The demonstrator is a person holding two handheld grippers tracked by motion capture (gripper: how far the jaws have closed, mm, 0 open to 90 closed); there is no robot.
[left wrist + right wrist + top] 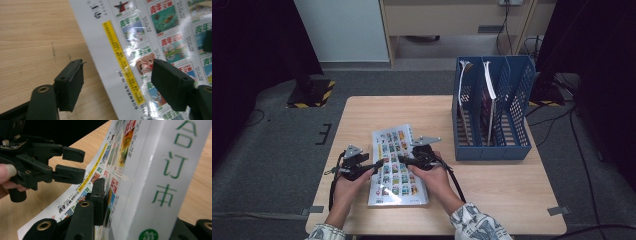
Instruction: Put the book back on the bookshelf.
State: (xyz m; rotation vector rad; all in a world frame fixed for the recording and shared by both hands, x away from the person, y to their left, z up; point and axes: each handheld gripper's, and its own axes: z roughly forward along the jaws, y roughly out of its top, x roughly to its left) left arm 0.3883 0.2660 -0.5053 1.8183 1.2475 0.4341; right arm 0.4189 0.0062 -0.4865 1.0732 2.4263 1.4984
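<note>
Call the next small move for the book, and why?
Probably close the left gripper on the book's near edge. Its jaws stand open astride that edge with no pad pressing, while the right gripper already clamps the spine side and tilts it up. A second grip would steady the lift toward the rack.

Between the pads of my left claw (120,85) I read 青年文摘 in green and red, repeated above each small cover picture on the volume's glossy cover (160,37). A yellow strip (123,62) runs down that cover just inside the claw's left pad; its tiny print is too small for me to read. On the white spine (160,177), pressed against the inner pad of my right claw (140,205), I read large green characters 合订本, with a green round emblem (148,235) below them that I cannot make out.
</note>
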